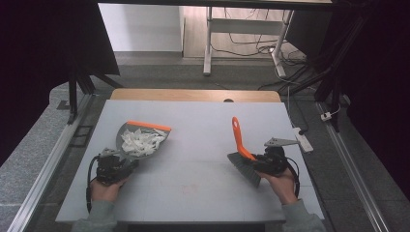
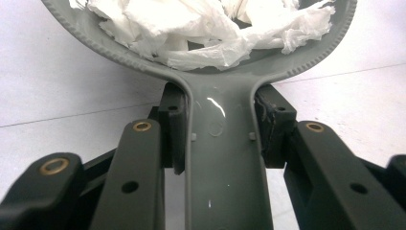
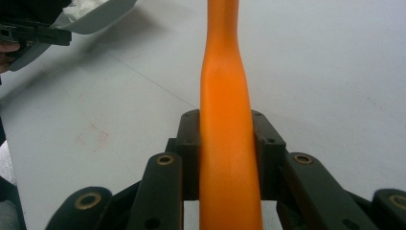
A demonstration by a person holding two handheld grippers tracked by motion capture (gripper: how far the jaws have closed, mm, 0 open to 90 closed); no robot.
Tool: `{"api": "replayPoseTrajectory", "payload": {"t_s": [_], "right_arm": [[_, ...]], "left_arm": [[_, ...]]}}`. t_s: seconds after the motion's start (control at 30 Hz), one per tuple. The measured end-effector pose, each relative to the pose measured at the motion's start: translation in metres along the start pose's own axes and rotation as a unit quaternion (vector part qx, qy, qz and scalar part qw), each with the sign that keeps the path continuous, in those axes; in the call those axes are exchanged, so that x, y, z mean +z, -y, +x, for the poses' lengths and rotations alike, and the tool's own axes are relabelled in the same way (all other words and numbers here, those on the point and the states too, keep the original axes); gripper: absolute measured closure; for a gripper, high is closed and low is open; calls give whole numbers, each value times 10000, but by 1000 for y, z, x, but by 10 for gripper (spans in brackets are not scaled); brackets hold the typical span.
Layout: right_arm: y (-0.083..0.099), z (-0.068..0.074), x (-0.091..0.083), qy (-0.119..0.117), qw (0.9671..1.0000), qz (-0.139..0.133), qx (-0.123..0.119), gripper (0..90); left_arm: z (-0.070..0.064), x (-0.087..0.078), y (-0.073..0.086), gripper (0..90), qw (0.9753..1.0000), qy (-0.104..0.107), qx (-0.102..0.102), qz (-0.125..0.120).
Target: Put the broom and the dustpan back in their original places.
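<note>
The left tongs (image 1: 126,164) grip the dustpan (image 1: 140,140) handle; the right tongs (image 1: 256,162) grip the brush (image 1: 240,145). If the dustpan tilts, the paper scraps (image 1: 141,141) in the left of the frame can spill onto the surface (image 1: 198,145).

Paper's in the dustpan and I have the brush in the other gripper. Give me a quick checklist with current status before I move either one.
1. Left gripper shut on the dustpan handle: ok, the jaws press on both sides of the handle in the left gripper view.
2. Right gripper shut on the brush handle: ok, the orange handle sits squarely between the jaws.
3. Torn paper inside the pan: ok, piled within the rim.
4. Stray paper on the table: ok, none visible.
5. Dustpan held level: cannot tell.
6. Brush and dustpan apart: ok, a wide stretch of table between them.
</note>
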State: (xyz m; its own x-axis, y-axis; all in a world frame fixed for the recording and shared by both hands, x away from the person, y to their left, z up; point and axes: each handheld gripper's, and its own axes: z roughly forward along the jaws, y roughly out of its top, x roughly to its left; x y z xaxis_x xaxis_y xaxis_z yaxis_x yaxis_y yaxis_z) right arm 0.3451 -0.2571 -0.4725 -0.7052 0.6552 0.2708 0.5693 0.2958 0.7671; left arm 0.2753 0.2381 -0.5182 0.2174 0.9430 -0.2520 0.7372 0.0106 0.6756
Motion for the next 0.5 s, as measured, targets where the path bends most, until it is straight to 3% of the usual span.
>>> {"api": "replayPoseTrajectory", "payload": {"t_s": [0.17, 0.5], "right_arm": [[0, 0, 1, -24, 10000, 31, 9, 697], [1, 2, 5, -4, 9999, 147, -19, 697]], "left_arm": [[2, 5, 0, 613, 9997, -99, -232, 19], [-2, 18, -2, 613, 9984, -353, -404, 194]]}}
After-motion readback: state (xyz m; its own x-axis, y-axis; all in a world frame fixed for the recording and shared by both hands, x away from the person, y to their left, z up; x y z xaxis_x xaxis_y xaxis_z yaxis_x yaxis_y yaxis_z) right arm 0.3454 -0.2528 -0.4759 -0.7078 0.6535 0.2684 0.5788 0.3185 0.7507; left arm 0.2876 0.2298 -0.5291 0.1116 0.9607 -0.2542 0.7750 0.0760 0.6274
